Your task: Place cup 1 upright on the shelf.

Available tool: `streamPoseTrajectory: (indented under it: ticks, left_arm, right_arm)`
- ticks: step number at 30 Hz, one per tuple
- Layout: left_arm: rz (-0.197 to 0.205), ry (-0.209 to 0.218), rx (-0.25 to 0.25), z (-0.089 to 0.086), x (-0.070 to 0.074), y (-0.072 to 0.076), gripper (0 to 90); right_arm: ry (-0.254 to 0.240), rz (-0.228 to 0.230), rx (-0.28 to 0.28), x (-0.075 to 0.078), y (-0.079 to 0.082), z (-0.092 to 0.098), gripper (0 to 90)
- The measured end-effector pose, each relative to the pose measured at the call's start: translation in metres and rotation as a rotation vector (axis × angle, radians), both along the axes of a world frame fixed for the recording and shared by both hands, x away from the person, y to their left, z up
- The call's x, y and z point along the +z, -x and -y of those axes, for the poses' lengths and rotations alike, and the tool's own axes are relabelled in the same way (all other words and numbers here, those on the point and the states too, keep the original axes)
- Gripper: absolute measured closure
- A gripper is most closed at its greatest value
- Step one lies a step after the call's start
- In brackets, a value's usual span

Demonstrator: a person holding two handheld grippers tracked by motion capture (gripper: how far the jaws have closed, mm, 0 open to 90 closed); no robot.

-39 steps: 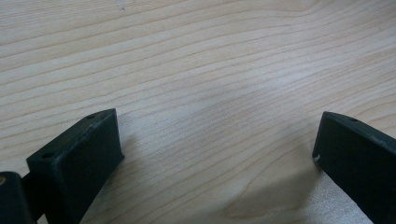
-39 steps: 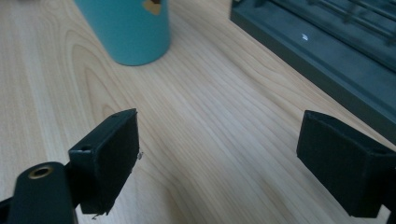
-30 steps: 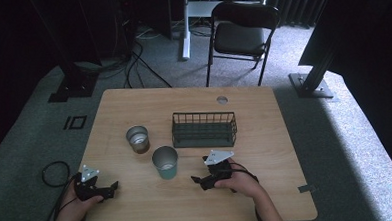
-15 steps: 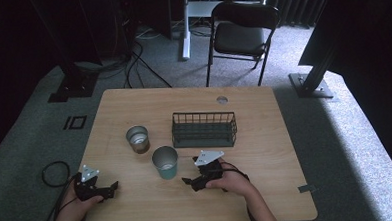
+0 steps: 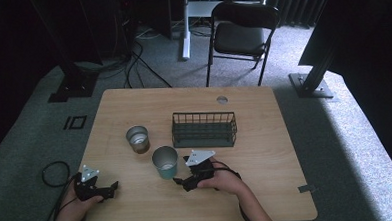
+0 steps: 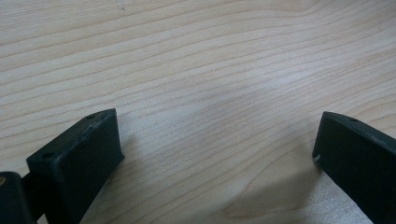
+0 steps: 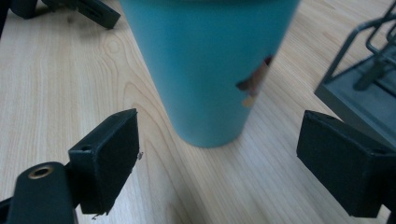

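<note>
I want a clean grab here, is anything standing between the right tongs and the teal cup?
Nothing visible. The right tongs stand open with bare wooden table up to the teal tapered cup; the dark wire basket sits off to one side.

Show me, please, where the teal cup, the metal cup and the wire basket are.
teal cup [image 7: 205, 70], right gripper view, on its outer wall.
metal cup [image 5: 137, 139], high view, on its rim and inside.
wire basket [image 5: 203, 125], high view, on its front wire wall.
</note>
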State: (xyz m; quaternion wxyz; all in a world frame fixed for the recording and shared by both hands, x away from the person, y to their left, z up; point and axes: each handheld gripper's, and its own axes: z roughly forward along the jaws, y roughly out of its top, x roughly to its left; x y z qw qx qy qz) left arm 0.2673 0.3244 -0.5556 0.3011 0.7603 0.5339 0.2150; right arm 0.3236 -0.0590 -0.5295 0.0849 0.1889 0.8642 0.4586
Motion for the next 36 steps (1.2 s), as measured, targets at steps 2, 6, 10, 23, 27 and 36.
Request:
streamPoseTrajectory:
  ticks: [2, 6, 10, 23, 27, 36]
  left_arm:
    - [0.000, 0.000, 0.000, 0.000, 0.000, 0.000, 1.7]
    - [0.000, 0.000, 0.000, 0.000, 0.000, 0.000, 1.7]
    - [0.000, 0.000, 0.000, 0.000, 0.000, 0.000, 1.7]
    - [0.000, 0.000, 0.000, 0.000, 0.000, 0.000, 1.7]
    - [0.000, 0.000, 0.000, 0.000, 0.000, 0.000, 1.7]
    - [0.000, 0.000, 0.000, 0.000, 0.000, 0.000, 1.7]
  right_arm:
    - [-0.002, 0.011, 0.008, 0.000, 0.000, -0.003, 12.9]
    - [-0.011, 0.018, 0.014, 0.000, -0.001, -0.007, 12.8]
    - [-0.028, 0.026, 0.005, 0.001, -0.003, -0.011, 13.0]
    - [-0.112, 0.069, 0.019, 0.005, -0.006, -0.027, 13.0]
    - [-0.142, 0.077, 0.012, 0.005, -0.008, -0.030, 13.0]
    - [-0.214, 0.097, 0.004, 0.004, -0.010, -0.034, 12.6]
